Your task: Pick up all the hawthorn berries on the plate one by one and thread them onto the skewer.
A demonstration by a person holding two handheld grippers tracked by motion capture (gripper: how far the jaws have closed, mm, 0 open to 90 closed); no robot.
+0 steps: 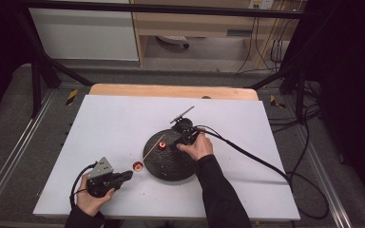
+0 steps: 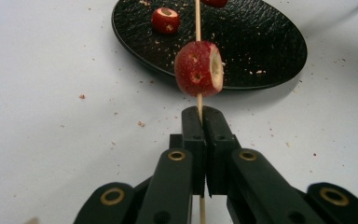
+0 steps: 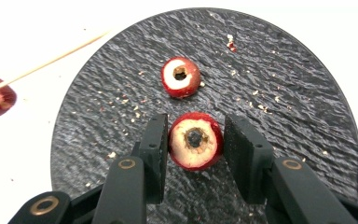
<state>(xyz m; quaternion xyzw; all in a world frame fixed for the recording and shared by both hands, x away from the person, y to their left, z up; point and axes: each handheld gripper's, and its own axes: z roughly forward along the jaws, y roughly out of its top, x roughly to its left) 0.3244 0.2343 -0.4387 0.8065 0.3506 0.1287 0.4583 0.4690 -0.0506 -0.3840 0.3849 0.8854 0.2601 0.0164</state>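
**Skewer clamped at left, fruit between jaws at right**

Left side of table: a person's left hand (image 1: 91,199) holds the left gripper (image 1: 126,175) low over the white table (image 1: 114,123), near its front edge. Jaws are shut tight on a thin wooden skewer (image 2: 198,28); in the left gripper view the stick runs up from btwn the jaw tips, w/ no gap showing. One red fruit piece (image 2: 199,68), cored, w/ pale cut face turned to the right of that view, is threaded on the skewer just past the jaw tips. In the high view it sits just off the plate's left rim, above the table. Skewer tip reaches on over the plate.

Centre: round black plate (image 1: 164,166), textured, w/ crumbs scattered on it & on the table around it. A loose fruit piece (image 3: 181,77) lies on the plate, cored hole up.

Right side: the right hand (image 1: 197,146) holds the right gripper (image 3: 196,140) over the plate's upper right part. Its jaws are parted, one each side of a second loose fruit piece (image 3: 196,147). Left jaw looks to touch the fruit; a slim gap shows at the right jaw, so it's not squeezed shut. Can't tell if this piece rests on the plate or is lifted. Black cable (image 1: 252,156) trails off right across the table.
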